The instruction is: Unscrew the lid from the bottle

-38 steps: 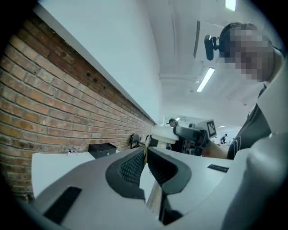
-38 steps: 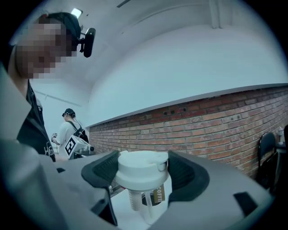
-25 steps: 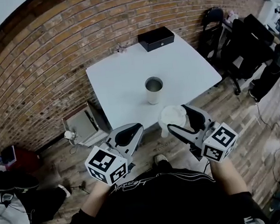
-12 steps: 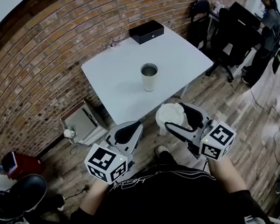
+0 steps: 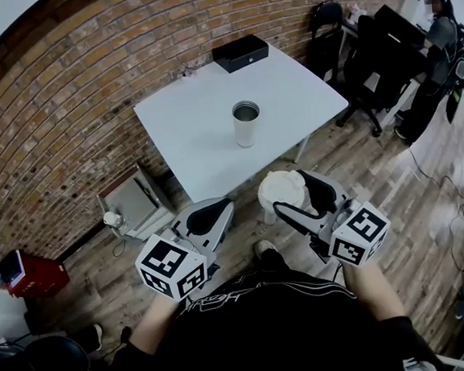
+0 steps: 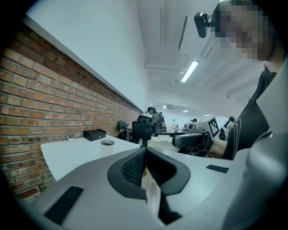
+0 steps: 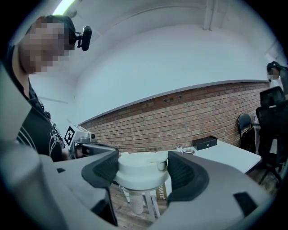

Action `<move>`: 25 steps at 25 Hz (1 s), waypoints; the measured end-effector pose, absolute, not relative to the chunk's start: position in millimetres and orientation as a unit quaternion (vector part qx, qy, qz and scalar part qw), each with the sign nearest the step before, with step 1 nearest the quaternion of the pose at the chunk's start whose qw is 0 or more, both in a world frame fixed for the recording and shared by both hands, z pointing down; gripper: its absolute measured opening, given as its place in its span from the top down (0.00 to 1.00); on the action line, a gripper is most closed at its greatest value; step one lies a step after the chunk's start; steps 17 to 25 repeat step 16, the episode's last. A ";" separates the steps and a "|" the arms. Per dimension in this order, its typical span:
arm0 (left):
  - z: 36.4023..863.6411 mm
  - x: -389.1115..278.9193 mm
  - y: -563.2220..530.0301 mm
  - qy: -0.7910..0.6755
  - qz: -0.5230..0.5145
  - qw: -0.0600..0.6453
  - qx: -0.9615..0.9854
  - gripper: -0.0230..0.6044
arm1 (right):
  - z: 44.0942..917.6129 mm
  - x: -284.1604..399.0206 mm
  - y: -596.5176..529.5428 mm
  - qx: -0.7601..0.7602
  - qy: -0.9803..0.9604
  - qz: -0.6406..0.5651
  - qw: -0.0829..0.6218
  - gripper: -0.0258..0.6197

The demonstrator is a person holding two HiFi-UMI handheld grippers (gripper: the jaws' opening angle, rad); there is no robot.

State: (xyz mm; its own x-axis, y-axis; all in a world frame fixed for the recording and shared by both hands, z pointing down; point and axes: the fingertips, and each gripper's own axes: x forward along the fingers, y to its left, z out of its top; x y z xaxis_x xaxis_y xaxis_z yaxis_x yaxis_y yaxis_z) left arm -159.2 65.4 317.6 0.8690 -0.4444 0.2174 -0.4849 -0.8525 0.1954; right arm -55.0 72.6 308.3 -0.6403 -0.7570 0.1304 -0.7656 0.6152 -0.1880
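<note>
The right gripper has its jaws clenched on the white lid, one pad against each side of its rim, and a short white stub hangs beneath it. The left gripper has its jaws pressed together with nothing between them. In the head view both grippers, right and left, sit side by side in front of the person's dark shirt. The lid is held in the air just off the near edge of the worktop, apart from the bottle.

The worktop is a plain white square set with one corner at a brick wall, over a wooden plank floor. Dark office chairs stand beyond its far corner, and a red box lies on the floor by the wall.

Only the left gripper view shows the ceiling with its light strip and people farther down the room. The right gripper view shows the lid's underside, which the head view hides.

The bottle stands upright near the worktop's middle with its mouth open (whether anything is inside cannot be told). A black box sits shut at the far corner.
</note>
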 end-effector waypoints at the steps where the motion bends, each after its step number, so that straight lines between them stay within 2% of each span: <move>1: 317.5 -160.1 66.2 -0.243 0.082 0.122 0.959 0.91 | 308.3 -55.2 73.5 0.424 -0.898 0.113 0.019 0.43; 25: 320.5 -170.9 69.9 -0.247 0.080 0.129 0.957 0.91 | 305.4 -61.6 74.6 0.427 -0.897 0.112 0.018 0.43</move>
